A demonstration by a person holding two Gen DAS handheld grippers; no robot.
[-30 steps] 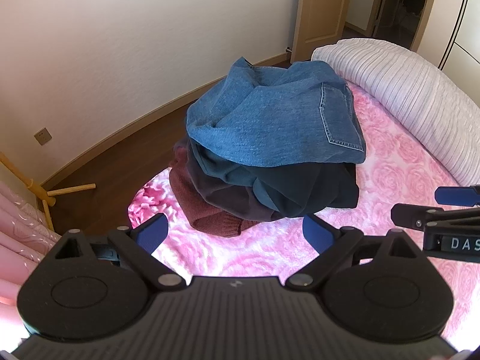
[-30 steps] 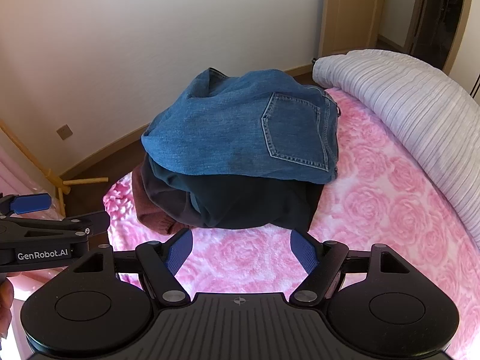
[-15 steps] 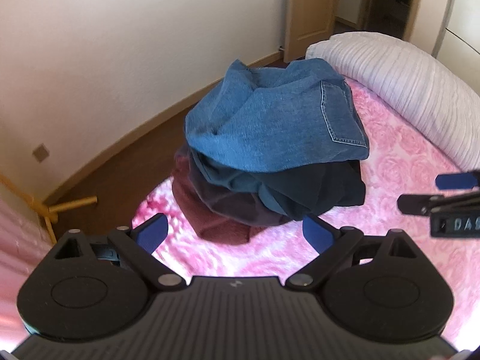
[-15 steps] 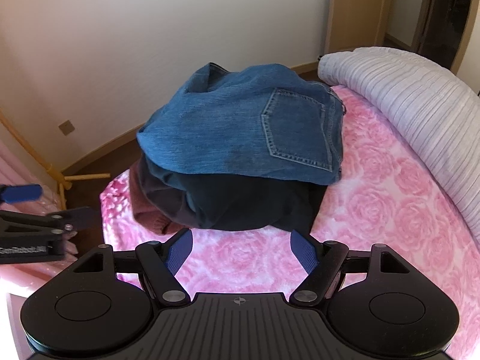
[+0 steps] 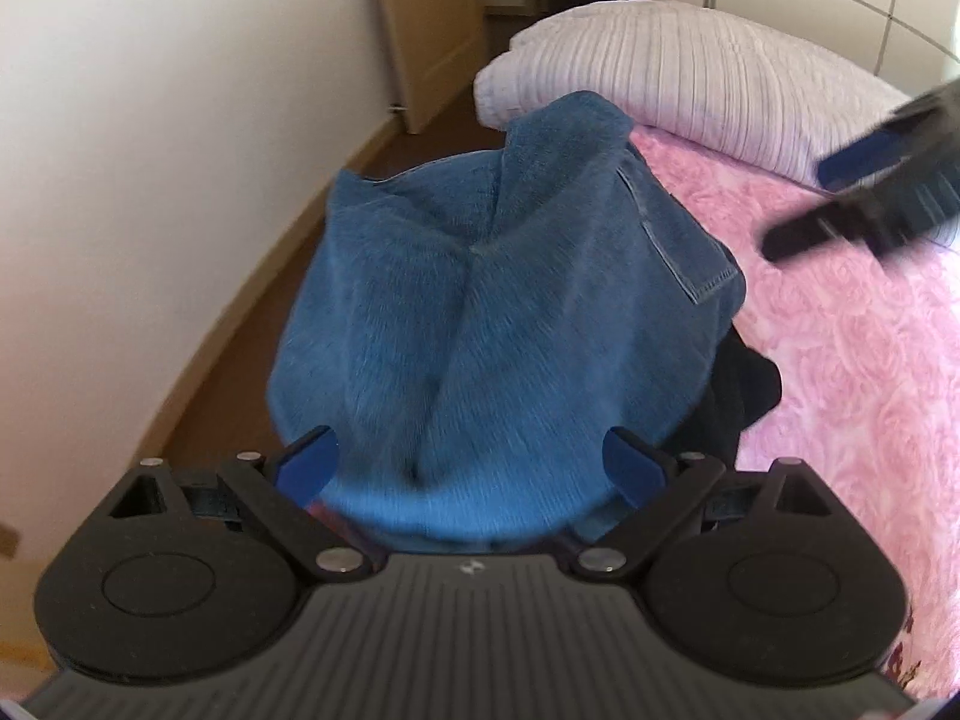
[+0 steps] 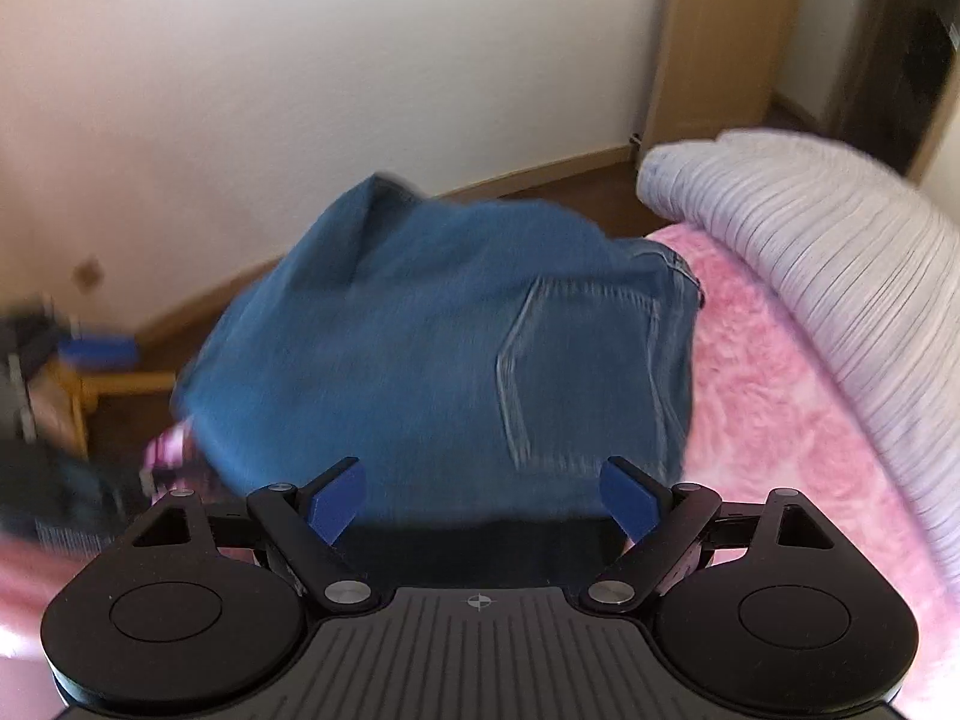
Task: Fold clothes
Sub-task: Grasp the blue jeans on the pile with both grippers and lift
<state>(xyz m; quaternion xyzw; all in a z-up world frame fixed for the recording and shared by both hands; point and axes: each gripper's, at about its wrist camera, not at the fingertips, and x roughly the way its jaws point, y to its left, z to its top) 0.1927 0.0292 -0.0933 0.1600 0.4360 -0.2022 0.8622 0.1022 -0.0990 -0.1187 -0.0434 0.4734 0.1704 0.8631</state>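
jeans top the clothes pile at the bed's near-left corner; heavy, limp denim, grab at waistband; left gripper wide, empty; right gripper jaws opening, empty

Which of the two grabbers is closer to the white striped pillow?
The right. The right gripper, its fingers opening and empty, is above the jeans on the pillow's side; the left gripper is above the jeans' opposite edge, towards the wall.

The bed is covered in a pink rose blanket; a clothes pile topped by jeans and a striped pillow are laid on it.
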